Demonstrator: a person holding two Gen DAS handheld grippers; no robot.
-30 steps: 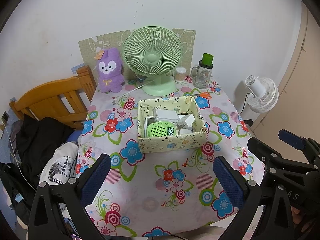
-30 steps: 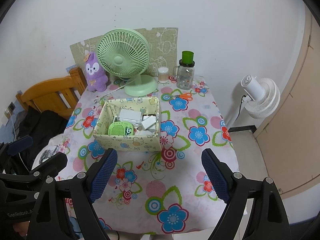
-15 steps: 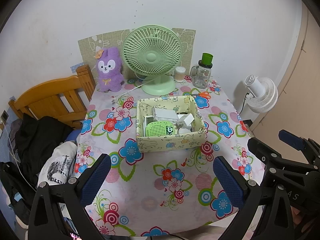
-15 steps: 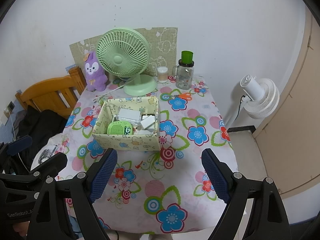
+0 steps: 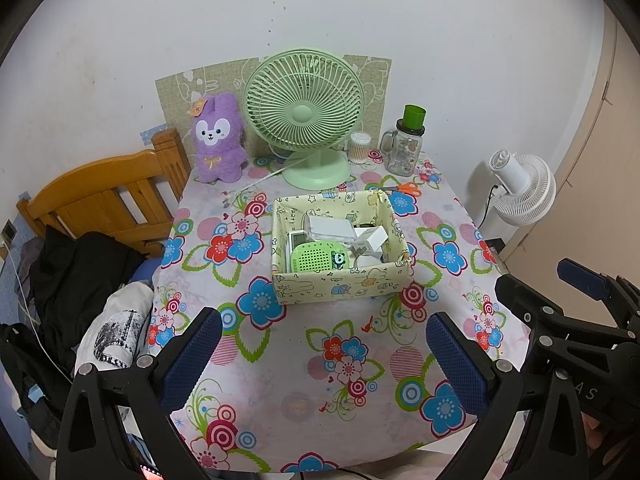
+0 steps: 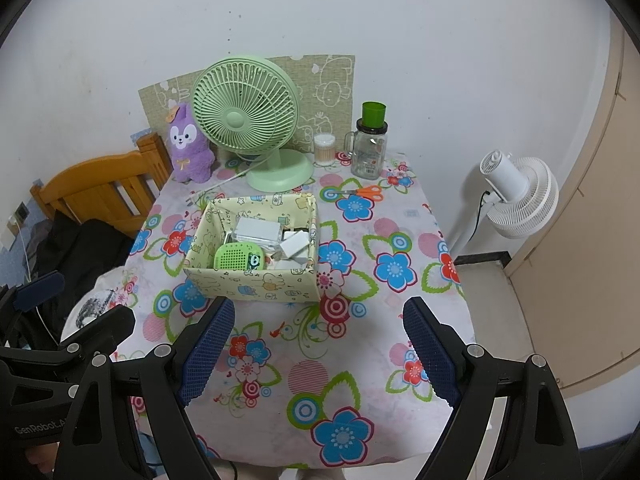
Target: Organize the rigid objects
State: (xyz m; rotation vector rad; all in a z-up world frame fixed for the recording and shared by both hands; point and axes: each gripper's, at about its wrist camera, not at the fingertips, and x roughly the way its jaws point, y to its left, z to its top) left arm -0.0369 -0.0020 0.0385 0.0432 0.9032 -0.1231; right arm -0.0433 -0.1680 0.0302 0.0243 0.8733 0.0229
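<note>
- My left cam sits above the table's [image 5: 280,360] near edge, tilted down toward the far wall.
- My right cam: same height and tilt, nearer the right edge.
- Both share the box [image 5: 340,248] [image 6: 256,256], mid-distance.

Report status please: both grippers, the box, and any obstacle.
Left gripper open, empty. Right gripper open, empty. Box mid-table, green speaker and white items inside. Nothing between grippers and box; scissors loose behind it.

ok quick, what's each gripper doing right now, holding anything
left gripper: open, nothing between its fingers, held above the table.
right gripper: open, nothing between its fingers, held above the table.
</note>
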